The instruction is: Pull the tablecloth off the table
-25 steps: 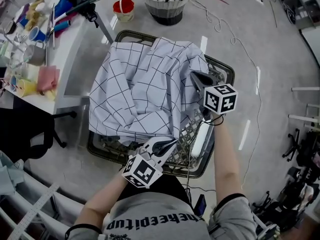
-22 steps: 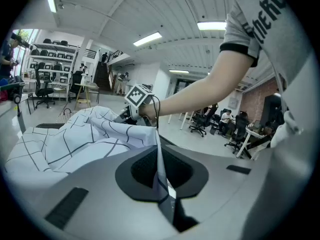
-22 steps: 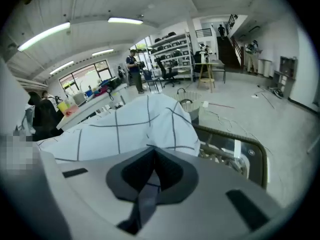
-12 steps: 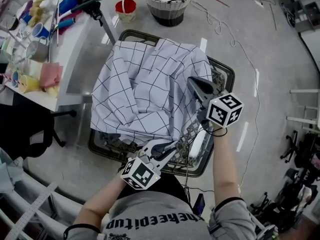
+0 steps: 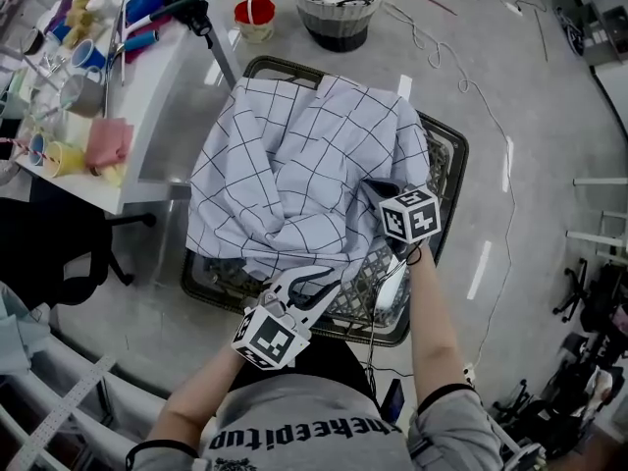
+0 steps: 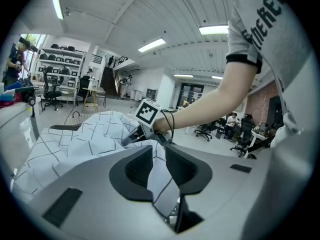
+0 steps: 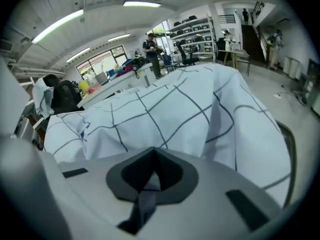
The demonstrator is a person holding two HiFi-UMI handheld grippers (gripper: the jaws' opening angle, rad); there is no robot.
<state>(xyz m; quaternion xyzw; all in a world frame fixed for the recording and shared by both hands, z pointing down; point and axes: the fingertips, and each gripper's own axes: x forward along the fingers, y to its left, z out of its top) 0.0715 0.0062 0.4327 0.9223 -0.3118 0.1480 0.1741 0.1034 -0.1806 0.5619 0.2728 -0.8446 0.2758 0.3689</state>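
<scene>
The white tablecloth (image 5: 294, 165) with thin dark checks lies bunched in a dark plastic basket (image 5: 449, 145) on the floor. My left gripper (image 5: 306, 285) is at the basket's near rim. Its jaws have just been opening, and a strip of the tablecloth (image 6: 75, 139) hangs loosely in the gap of this left gripper (image 6: 159, 156) without being pressed. My right gripper (image 5: 373, 186) points steeply down at the cloth's right side. In its own view the right gripper (image 7: 151, 158) is shut on a small fold of the tablecloth (image 7: 190, 109). The left gripper view also shows the right gripper (image 6: 129, 138) on the cloth.
A white table (image 5: 167, 96) stands left of the basket, with cups, cloths and a dark tool on it. A woven basket (image 5: 339, 8) and a red cup (image 5: 252, 15) stand on the floor beyond. Cables (image 5: 461, 77) trail at the right. A black chair (image 5: 49, 253) is at the left.
The right gripper has come down and nearer, onto the cloth's right side. The left gripper's jaws have parted at the near rim and it shifted slightly left.
</scene>
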